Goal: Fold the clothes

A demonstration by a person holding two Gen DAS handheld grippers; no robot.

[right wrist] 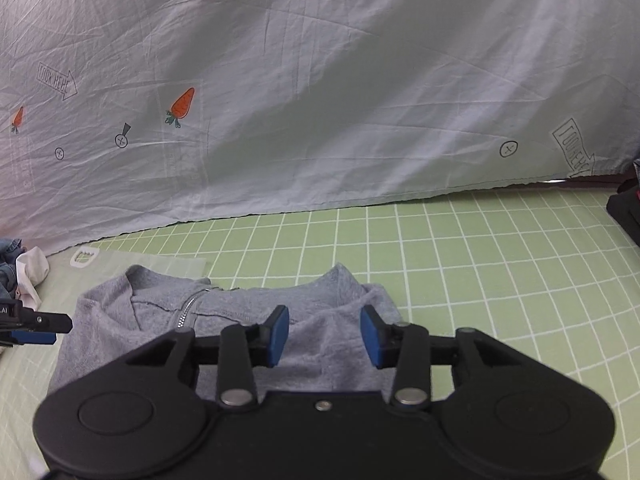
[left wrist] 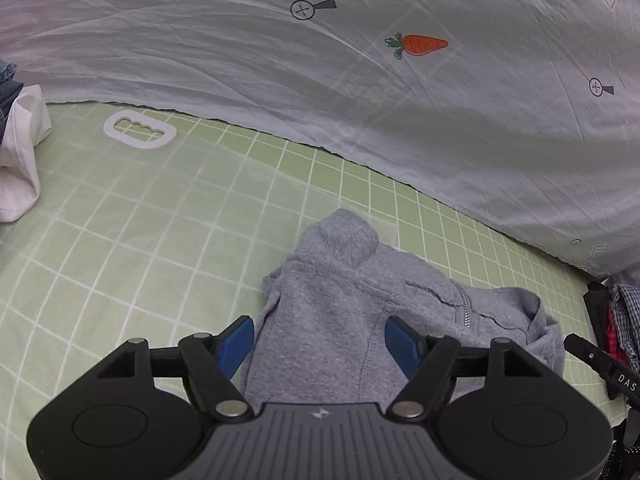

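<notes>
The grey fleece zip-up jacket point(right wrist: 224, 320) lies flat on the green sheet with white grid lines point(right wrist: 480, 264); in the right wrist view its collar points toward 12 o'clock and the metal zipper point(right wrist: 188, 310) runs near the collar at about 10 o'clock from the claw. The left claw point(left wrist: 320, 340) hangs over the jacket with its blue pads spread wide apart; it is released, and the grey cloth below is not pinched by them. The right claw point(right wrist: 324, 334) is also released; its blue pads stand apart above the collar and nothing is between them. In the right wrist view the tip of the left claw shows at 9 o'clock, beside the jacket's edge. Behind the jacket, toward 12 o'clock, a pale grey wrinkled cloth printed with orange carrots point(left wrist: 400, 120) covers the far area. At 9 o'clock in the left wrist view a white crumpled garment point(left wrist: 20, 160) lies on the sheet, with blue denim point(left wrist: 8, 80) just behind it; a white plastic handle-shaped loop point(left wrist: 140, 131) lies near them.
</notes>
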